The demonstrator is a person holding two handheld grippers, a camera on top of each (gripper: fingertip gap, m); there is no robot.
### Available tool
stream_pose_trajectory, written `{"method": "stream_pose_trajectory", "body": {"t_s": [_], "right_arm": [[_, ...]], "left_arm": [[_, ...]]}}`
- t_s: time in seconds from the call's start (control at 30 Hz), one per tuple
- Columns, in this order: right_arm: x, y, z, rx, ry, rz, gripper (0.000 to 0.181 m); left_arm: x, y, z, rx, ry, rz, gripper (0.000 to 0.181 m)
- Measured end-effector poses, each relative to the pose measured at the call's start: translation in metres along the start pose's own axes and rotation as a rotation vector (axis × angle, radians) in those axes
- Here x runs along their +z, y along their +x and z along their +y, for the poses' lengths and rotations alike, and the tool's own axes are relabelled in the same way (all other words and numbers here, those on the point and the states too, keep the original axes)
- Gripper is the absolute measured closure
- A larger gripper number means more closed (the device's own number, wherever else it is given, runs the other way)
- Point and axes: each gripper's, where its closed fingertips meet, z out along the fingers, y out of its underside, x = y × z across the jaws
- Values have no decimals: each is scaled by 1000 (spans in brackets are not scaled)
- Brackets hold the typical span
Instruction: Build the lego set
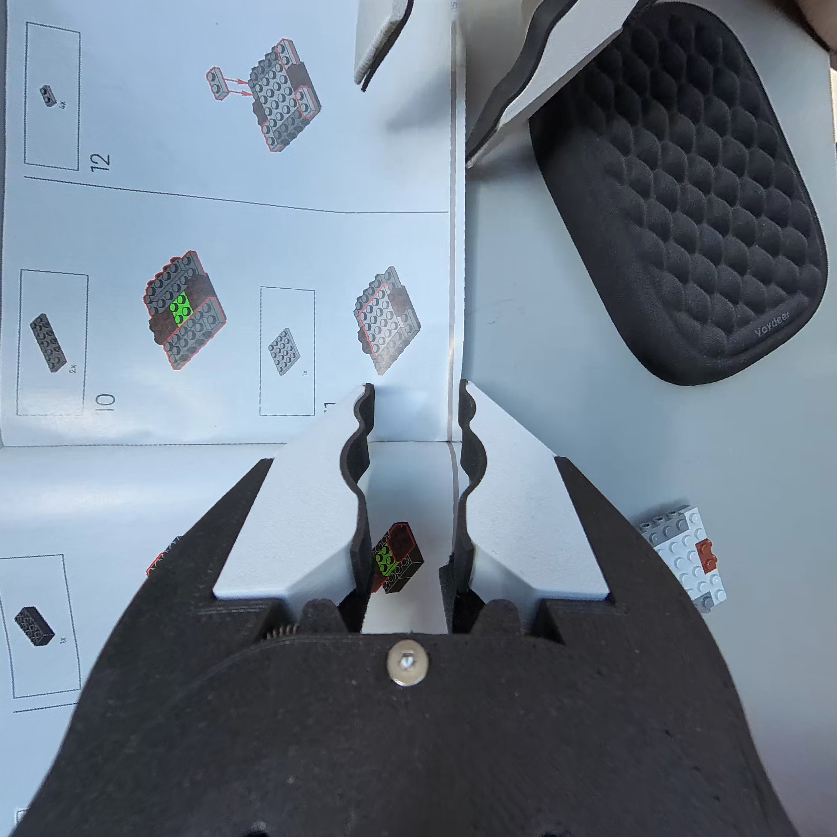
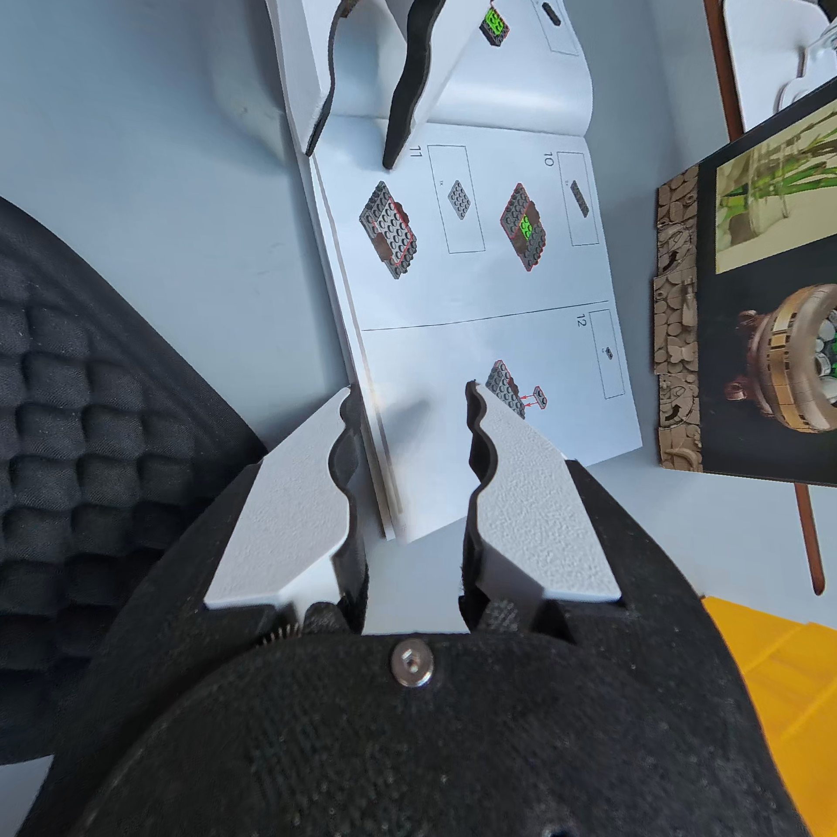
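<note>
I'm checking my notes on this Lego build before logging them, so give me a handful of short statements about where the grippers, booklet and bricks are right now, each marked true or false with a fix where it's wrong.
1. The instruction booklet lies open on the table. True.
2. The left gripper is clamped on a brick. False: its jaws stand apart with nothing between them, only the page below.
3. A partly built grey assembly with a reddish-brown piece sits on the table beside the left gripper. True.
4. The right gripper holds the booklet's edge. False: it is open above the booklet's edge, gripping nothing.
5. A black textured pad lies next to the booklet. True.
6. The set's box sits on top of the pad. False: it lies on the booklet's other side.
</note>
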Motion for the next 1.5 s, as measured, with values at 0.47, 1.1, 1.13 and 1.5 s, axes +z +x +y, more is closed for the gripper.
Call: {"method": "stream_pose_trajectory", "body": {"t_s": [0.47,1.1,1.13,1.5], "right_arm": [[-3,4,-11,-37,37,44,141],[2,5,-8,-25,31,41,141],[2,4,-8,-25,32,40,141],[1,4,-10,-28,44,38,139]], "left_arm": [[0,2,-27,-29,56,-14,133],[29,7,-91,-25,232,-158,148],[29,9,-91,-24,234,-153,150],[24,4,-84,-72,274,-121,173]]}}
